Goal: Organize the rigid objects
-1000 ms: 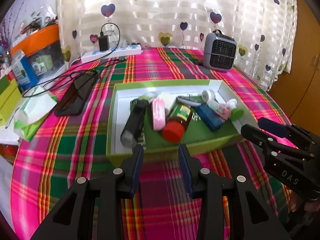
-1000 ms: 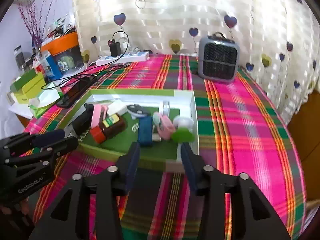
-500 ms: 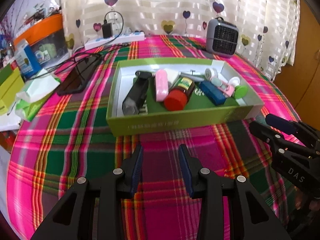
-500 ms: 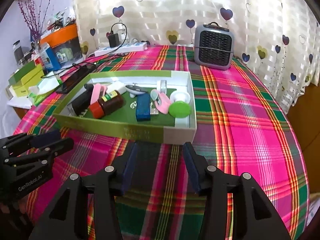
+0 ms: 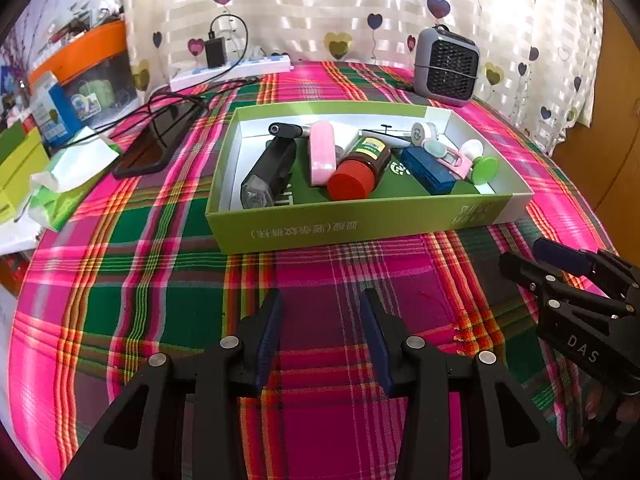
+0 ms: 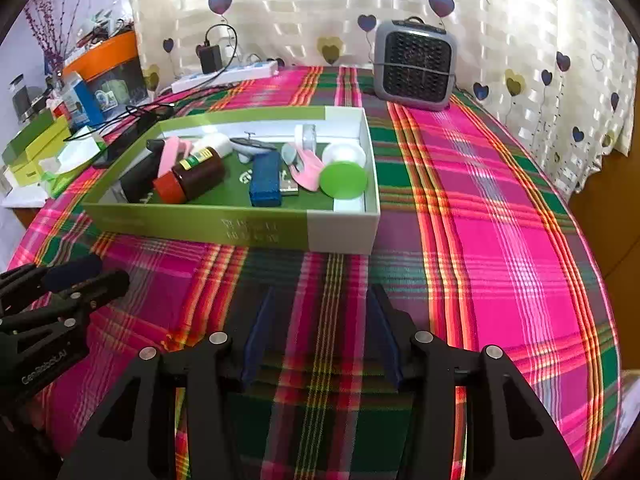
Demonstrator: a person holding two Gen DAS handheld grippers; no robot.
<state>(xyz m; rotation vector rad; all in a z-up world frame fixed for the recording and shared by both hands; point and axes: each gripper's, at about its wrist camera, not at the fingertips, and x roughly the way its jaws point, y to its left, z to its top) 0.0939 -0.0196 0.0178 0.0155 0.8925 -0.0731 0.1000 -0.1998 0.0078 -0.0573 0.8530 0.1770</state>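
A green-and-white box (image 5: 340, 228) sits on the plaid tablecloth and holds several objects. Among them are a black torch-like object (image 5: 268, 168), a pink case (image 5: 322, 152), a brown bottle with a red cap (image 5: 360, 168), a blue block (image 5: 426, 170) and a green lid (image 5: 484, 170). My left gripper (image 5: 320, 304) hovers over bare cloth short of the box's front wall, its jaws opening with nothing between them. My right gripper (image 6: 320, 296) is open and empty, near the box's (image 6: 200, 224) white corner. Each gripper shows at the edge of the other's view.
A grey heater (image 5: 446, 66) stands at the back right, a power strip (image 5: 232, 72) with a charger at the back. A dark phone (image 5: 156, 148) with cables, a tissue pack (image 5: 68, 176) and stacked boxes (image 6: 36, 144) lie left of the box. The round table's edge curves away on the right.
Both grippers have drawn back from the box, so its front wall now lies farther from the fingertips. The left jaws stand slightly wider than before.
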